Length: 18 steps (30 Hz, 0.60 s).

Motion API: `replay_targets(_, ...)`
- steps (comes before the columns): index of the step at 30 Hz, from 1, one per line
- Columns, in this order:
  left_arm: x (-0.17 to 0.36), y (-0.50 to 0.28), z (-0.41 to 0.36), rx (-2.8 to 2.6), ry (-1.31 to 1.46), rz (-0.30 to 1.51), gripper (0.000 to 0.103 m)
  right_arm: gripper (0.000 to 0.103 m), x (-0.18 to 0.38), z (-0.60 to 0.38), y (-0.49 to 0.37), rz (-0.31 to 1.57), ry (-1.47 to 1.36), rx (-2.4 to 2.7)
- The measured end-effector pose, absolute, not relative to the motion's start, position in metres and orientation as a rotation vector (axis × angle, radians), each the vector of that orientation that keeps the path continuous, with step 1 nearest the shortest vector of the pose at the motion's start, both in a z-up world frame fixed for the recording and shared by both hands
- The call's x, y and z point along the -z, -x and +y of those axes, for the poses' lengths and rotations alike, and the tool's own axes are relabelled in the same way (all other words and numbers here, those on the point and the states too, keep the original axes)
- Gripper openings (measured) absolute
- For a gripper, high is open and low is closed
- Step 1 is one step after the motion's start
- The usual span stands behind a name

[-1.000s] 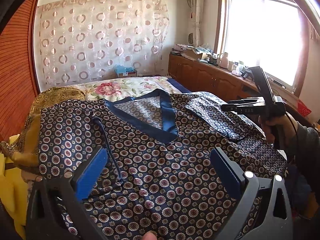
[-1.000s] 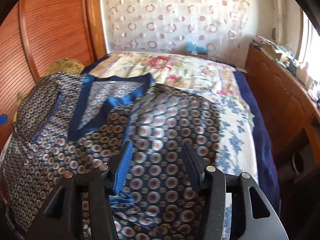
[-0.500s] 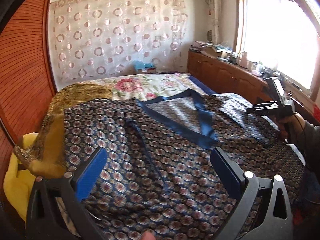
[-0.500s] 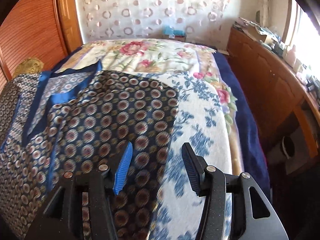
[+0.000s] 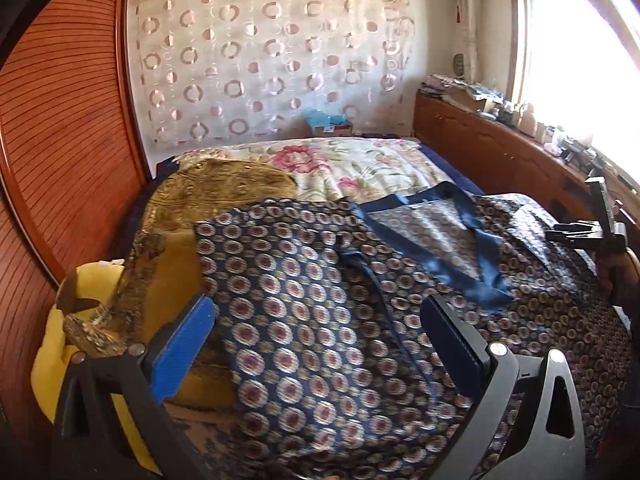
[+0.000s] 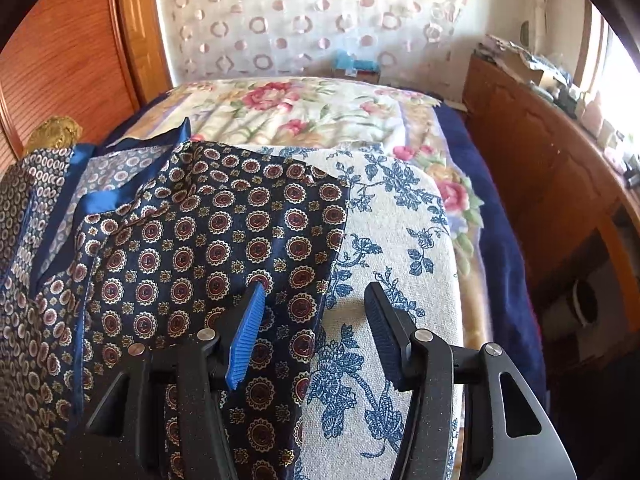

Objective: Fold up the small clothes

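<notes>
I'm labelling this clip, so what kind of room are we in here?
Most likely a home bedroom: a bed with a flowered blanket, a curtain hung along the far wall, and a cluttered wooden cabinet under a sunny window.

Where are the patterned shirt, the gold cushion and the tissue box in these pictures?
patterned shirt (image 5: 320, 304): left wrist view, on its front panel.
gold cushion (image 5: 224, 184): left wrist view, on its top face.
tissue box (image 5: 328, 122): left wrist view, on its blue top.
</notes>
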<state>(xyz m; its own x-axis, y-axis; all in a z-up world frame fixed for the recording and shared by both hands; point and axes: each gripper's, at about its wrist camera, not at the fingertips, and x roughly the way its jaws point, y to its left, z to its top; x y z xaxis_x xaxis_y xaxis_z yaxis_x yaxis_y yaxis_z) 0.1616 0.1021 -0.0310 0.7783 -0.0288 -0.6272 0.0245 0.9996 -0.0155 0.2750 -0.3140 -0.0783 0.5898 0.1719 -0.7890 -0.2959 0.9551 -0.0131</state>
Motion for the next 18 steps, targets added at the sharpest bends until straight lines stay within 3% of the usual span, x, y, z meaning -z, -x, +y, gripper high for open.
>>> replay_targets(12,0.030,-0.207,0.144,-0.020,0.052,0.695,0.102,0.053,0.078,-0.314,-0.275,0.898,0.158,-0.272)
replay_targets(16,0.034,-0.226,0.159,-0.047,0.053,0.726,0.097,0.053,0.078,-0.314,-0.275,0.898,0.157,-0.272)
replay_targets(18,0.038,-0.235,0.165,-0.055,0.057,0.745,0.089,0.053,0.078,-0.314,-0.275,0.898,0.158,-0.272)
